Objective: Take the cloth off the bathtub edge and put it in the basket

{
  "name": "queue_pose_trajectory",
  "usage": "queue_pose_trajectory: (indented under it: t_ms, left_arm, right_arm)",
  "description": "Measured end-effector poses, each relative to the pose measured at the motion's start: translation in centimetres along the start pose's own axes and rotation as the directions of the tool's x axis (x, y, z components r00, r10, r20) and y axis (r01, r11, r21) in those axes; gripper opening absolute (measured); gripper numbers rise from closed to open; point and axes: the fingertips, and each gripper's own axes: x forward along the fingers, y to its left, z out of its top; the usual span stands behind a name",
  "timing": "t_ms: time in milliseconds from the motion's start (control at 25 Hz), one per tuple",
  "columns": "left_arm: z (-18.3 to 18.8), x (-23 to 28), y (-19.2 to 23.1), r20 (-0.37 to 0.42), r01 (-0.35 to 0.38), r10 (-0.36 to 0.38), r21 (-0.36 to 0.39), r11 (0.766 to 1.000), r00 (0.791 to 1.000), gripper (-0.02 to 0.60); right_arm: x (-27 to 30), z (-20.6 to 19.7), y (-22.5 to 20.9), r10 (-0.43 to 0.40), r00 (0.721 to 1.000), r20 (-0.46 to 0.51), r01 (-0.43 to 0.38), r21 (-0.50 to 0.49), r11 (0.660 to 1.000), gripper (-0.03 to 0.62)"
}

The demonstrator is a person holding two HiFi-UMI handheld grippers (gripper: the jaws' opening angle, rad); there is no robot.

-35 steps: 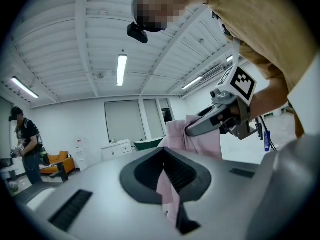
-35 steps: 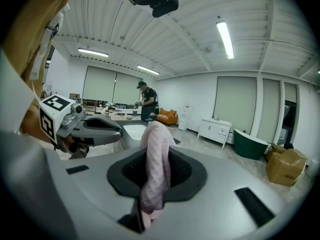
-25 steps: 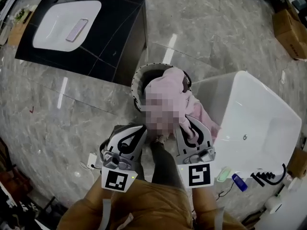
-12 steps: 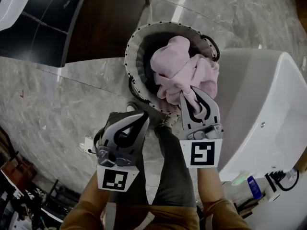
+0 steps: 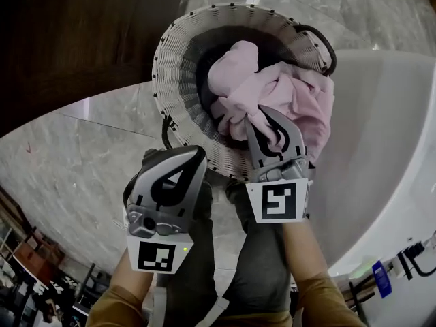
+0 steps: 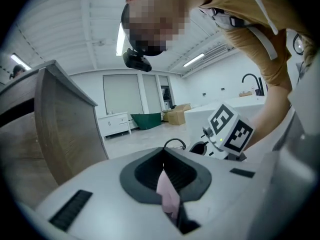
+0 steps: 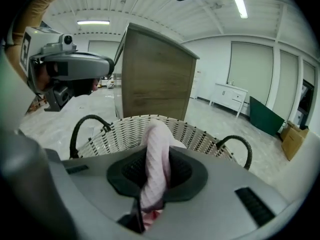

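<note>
Pink soft knit cloth [image 5: 272,90] is sagging half inside the round white woven basket [image 5: 176,80], with the right tongs [image 5: 266,118] clamping one fold. Light and limp, it is likely handling best by a bunched fold. The left tongs [image 5: 194,157] are sitting closed together, clear of it.

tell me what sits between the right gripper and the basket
The pink cloth: the right gripper pinches it, the basket just beyond, in the right gripper view.

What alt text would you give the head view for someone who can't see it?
From above, the right gripper is clamped on a pink cloth bunched over the mouth of a white woven basket, beside a white bathtub. The left gripper hangs alongside, clear of the cloth, above a grey marble floor.
</note>
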Motion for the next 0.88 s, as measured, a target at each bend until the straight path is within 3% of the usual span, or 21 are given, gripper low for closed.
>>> queue_pose_trajectory:
  t_ms: [240, 360, 440, 640, 880]
  left_arm:
    - [-2.1, 1.0, -0.4, 0.028, 0.007, -0.007, 0.012, 1.000, 1.000, 0.006]
    - [-3.0, 1.2, -0.6, 0.029, 0.008, -0.008, 0.016, 1.000, 1.000, 0.006]
    - [-3.5, 1.2, -0.6, 0.027, 0.008, -0.008, 0.018, 1.000, 1.000, 0.006]
    - [-3.6, 1.1, -0.5, 0.021, 0.000, 0.000, 0.011, 1.000, 1.000, 0.006]
    - [-1.0, 0.1, 0.2, 0.016, -0.003, 0.003, 0.002, 1.000, 1.000, 0.006]
  right_arm:
    - [3.8, -4.2, 1.3, 0.073, 0.995, -0.074, -0.075, -0.016, 0.997, 0.075]
    - [5.5, -6.2, 2.4, 0.123, 0.983, -0.133, -0.128, -0.027, 0.991, 0.151]
    - [5.9, -6.8, 2.6, 0.123, 0.980, -0.154, -0.132, -0.047, 0.990, 0.181]
    - [5.6, -6.9, 1.8, 0.097, 0.980, -0.174, -0.108, -0.056, 0.993, 0.187]
    - [3.4, -4.6, 1.1, 0.072, 0.981, -0.181, -0.086, -0.071, 0.994, 0.186]
